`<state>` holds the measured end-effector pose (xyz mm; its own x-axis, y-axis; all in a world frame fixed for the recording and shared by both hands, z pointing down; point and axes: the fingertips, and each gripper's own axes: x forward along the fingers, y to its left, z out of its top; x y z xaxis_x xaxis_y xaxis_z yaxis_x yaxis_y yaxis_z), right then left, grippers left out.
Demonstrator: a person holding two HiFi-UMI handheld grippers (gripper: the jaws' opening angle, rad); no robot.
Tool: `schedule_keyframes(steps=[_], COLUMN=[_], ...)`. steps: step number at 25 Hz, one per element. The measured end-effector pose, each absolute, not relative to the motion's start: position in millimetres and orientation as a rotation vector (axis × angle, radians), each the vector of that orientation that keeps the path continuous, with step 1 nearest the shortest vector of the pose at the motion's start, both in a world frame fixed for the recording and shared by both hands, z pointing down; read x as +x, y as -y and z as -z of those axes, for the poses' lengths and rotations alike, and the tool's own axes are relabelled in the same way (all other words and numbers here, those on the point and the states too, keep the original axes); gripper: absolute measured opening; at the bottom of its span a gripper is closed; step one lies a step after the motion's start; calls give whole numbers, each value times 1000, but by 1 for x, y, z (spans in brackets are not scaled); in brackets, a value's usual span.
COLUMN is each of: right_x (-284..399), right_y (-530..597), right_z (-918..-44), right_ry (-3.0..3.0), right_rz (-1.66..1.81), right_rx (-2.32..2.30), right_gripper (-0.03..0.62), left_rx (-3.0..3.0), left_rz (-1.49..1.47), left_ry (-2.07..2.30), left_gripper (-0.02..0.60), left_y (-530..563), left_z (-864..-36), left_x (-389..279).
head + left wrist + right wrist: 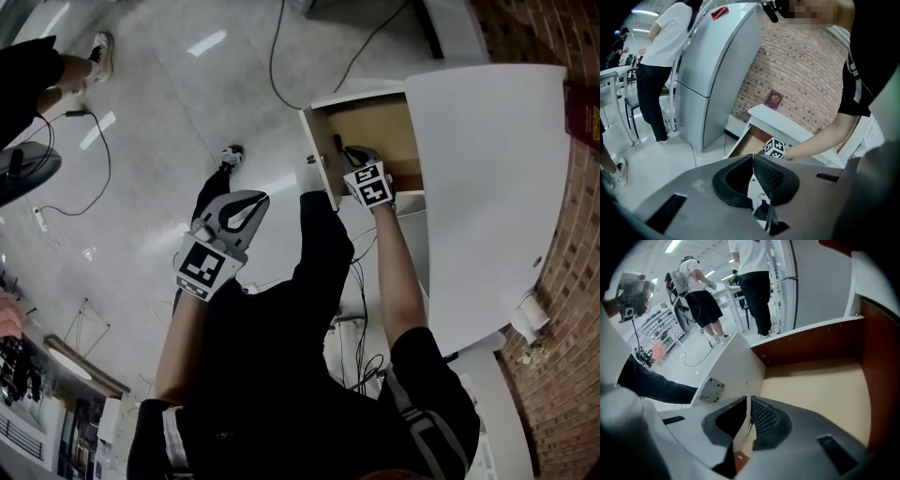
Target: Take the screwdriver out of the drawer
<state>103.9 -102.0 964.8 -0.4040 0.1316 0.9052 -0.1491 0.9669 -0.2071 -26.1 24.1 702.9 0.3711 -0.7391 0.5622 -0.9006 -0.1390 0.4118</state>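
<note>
Seen from above, the right gripper (351,155) reaches into the open drawer (380,122), and a slim dark screwdriver (337,143) pokes out past its far tip. The left gripper (251,204) hangs over the glossy floor (187,112), left of the drawer. In the left gripper view, its ribbed black pads (771,176) press together on nothing. In the right gripper view, the jaws pinch a thin dark shaft above the drawer's smooth tan bottom and brown walls.

Grey left gripper (753,159) and right gripper (749,401) carry black-and-white square-patterned marker cubes (205,267) and black, dimpled pads (771,176). Ahead of the right gripper, the drawer (825,380) shows a tan floor, red-brown walls and a white front. At its jaws is a dark screwdriver (336,142). Beyond the left gripper are a red brick wall (801,70) and a maroon booklet (774,100).
</note>
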Motion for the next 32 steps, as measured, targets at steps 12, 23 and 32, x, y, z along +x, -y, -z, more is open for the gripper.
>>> schedule_keyframes(steps=[12, 23, 32], right_x=[106, 109, 109], right_y=[103, 103, 105], right_z=[-1032, -1053, -1057], right_ry=[1875, 1838, 1849], right_rz=[-363, -377, -594], right_rx=[6, -20, -4], right_gripper=[103, 120, 107], left_rx=[1887, 1865, 1822], left_rz=[-257, -213, -195], left_ry=[1397, 1361, 1349], left_gripper=[17, 17, 17], left_y=[-33, -40, -49], left_z=[-728, -735, -744], left_x=[-20, -7, -5])
